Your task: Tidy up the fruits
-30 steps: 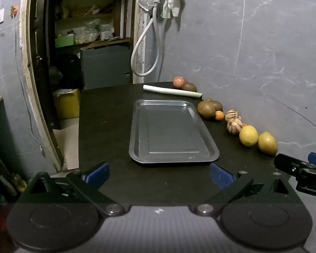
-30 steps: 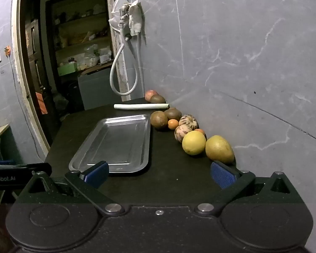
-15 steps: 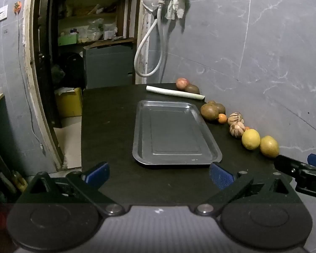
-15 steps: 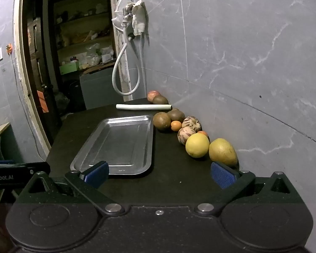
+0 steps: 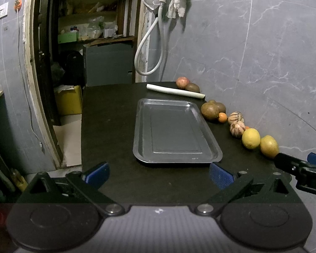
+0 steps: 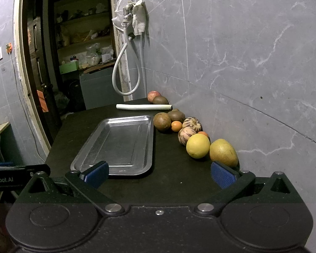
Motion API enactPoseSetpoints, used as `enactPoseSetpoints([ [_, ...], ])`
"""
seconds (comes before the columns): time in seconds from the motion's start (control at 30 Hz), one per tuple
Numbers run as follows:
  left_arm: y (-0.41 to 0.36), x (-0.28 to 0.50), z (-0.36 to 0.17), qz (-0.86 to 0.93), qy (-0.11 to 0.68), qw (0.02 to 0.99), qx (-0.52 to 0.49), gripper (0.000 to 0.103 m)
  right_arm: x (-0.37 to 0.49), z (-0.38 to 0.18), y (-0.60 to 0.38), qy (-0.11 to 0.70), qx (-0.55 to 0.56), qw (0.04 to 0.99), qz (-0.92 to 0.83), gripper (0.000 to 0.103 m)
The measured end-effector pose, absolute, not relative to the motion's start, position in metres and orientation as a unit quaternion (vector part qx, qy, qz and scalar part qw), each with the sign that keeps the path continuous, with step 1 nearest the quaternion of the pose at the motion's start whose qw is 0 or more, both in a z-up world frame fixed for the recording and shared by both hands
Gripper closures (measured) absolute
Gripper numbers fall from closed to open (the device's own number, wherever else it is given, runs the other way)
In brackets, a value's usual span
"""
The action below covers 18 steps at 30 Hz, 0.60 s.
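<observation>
Stretching away from both cameras, a black table (image 5: 107, 126) is standing against a grey marbled wall (image 6: 252, 63), with a metal tray (image 5: 174, 130) lying flat and bare near its middle. The left gripper (image 5: 159, 174) is hovering level at the table's near edge, facing straight down the tray's length, its blue-padded fingers (image 5: 98, 174) spread wide with nothing between them. The right gripper (image 6: 159, 171) is sitting level beside it, angled toward the wall side, its fingers (image 6: 222, 174) likewise parted wide and holding nothing; its left finger is overlapping the tray's near corner in the right wrist view.

Fruit is lying in a row along the wall, to the right of the tray and apart from it. Nearest the grippers are a yellow-green fruit (image 6: 223, 152) and a round yellow fruit (image 6: 198, 145), touching each other. Behind them are two striped fruits (image 6: 188, 129), a brown fruit (image 6: 162, 121) just beside the tray's far corner, and a small orange (image 6: 176, 125). A white stalk (image 6: 144, 106) is lying across the table beyond the tray, with a red apple (image 6: 153, 94) behind it.
</observation>
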<state>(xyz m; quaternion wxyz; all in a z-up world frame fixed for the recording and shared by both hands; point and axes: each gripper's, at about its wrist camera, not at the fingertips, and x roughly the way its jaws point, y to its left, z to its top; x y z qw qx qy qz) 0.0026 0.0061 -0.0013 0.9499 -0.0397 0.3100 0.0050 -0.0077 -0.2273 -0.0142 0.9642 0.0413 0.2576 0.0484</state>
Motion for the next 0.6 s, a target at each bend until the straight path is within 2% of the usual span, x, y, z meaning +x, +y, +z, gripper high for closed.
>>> enactPoseSetpoints([
  [0.6,0.0086,0.0059,-0.0037,0.003,0.318,0.947,-0.045,0.0,-0.004,-0.0139,-0.2245,0.261,0.04,0.963,0.047,0.0],
])
